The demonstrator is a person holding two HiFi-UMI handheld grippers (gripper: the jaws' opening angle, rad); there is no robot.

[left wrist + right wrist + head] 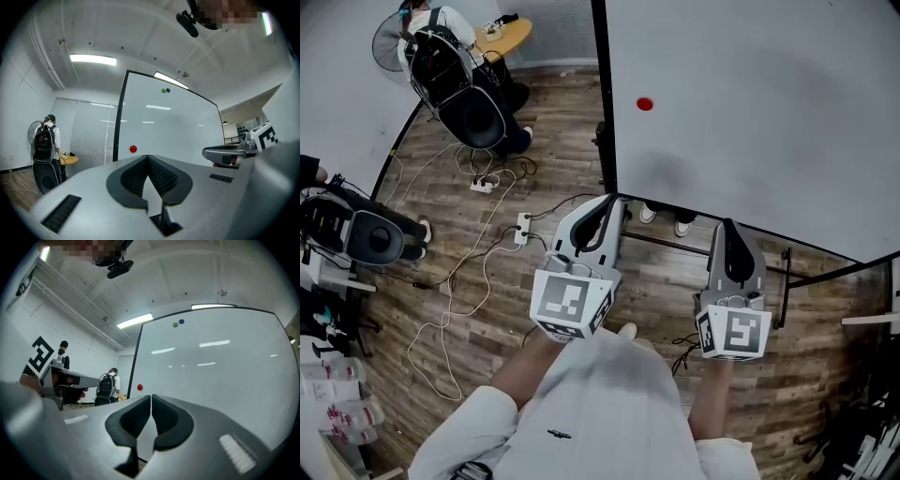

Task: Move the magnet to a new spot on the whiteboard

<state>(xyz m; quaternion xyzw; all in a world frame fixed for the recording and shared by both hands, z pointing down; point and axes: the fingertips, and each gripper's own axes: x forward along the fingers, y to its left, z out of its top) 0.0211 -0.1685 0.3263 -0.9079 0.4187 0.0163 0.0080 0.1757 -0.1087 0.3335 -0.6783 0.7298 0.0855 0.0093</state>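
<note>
Sitting ahead on the whiteboard (769,112), the magnet (645,104) is lying nearer the clenched, empty left claw (609,199) than the clenched right claw (727,223).

The person wears a white short-sleeved shirt (600,403) with a small dark mark (560,434) on the chest. The light-grey plastic left tongs (611,199) have a smooth, rounded shell that narrows toward the tip. Black ribbed pads (161,177) line the inner faces, and a dark rectangular slot (61,213) is cut into the shell. The matching light-grey right tongs (728,225) have smoother black pads (171,420) and a pale ribbed strip (238,453). A white cube with black square markers (570,305) sits at the rear of the left tongs, and a second marker cube (736,335) at the rear of the right.
</note>
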